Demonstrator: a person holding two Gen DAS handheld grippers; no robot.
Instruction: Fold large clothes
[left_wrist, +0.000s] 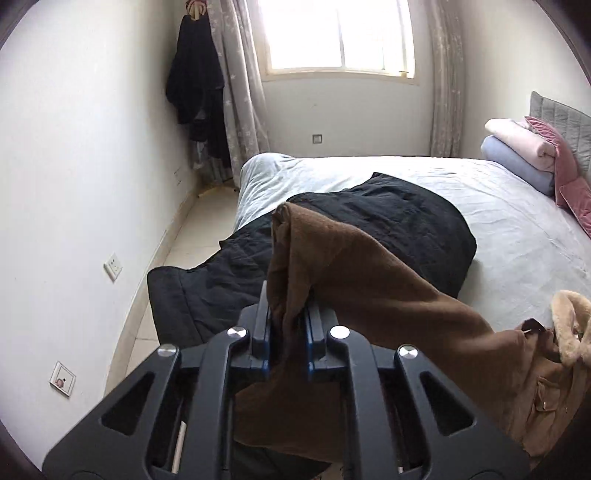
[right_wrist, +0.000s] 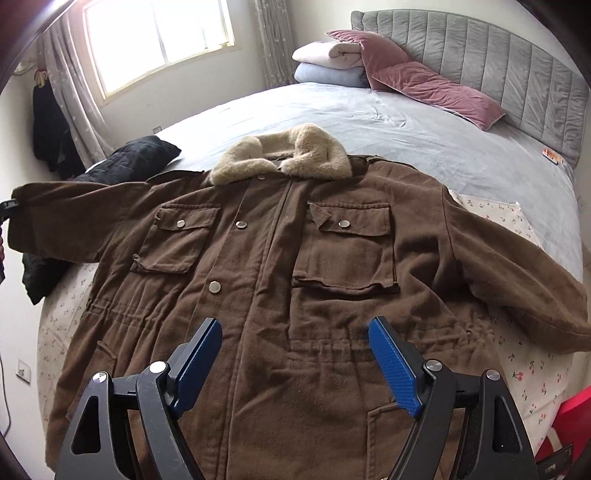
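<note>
Brown coat (right_wrist: 295, 280) lies face up, spread across the foot end of the bed (right_wrist: 424, 125), fur collar (right_wrist: 284, 153) toward the headboard (right_wrist: 480, 62). Front closed with snap buttons; two chest pockets visible.

Left gripper (left_wrist: 290, 314): jaws closed on the cuff of the coat's sleeve (left_wrist: 332, 251), fabric bunched between the blue pads. Sleeve held off the bed, out over the bed's left edge.

Right gripper (right_wrist: 295, 354): jaws wide open, holding nothing, above the coat's waist drawstring area.

Other sleeve (right_wrist: 517, 280) lies flat toward the bed's right edge. Black garment (left_wrist: 369, 221) lies on the bed beside the left edge, partly hanging off. Folded blankets (right_wrist: 328, 62) and pink pillows (right_wrist: 424, 85) at the headboard.
</note>
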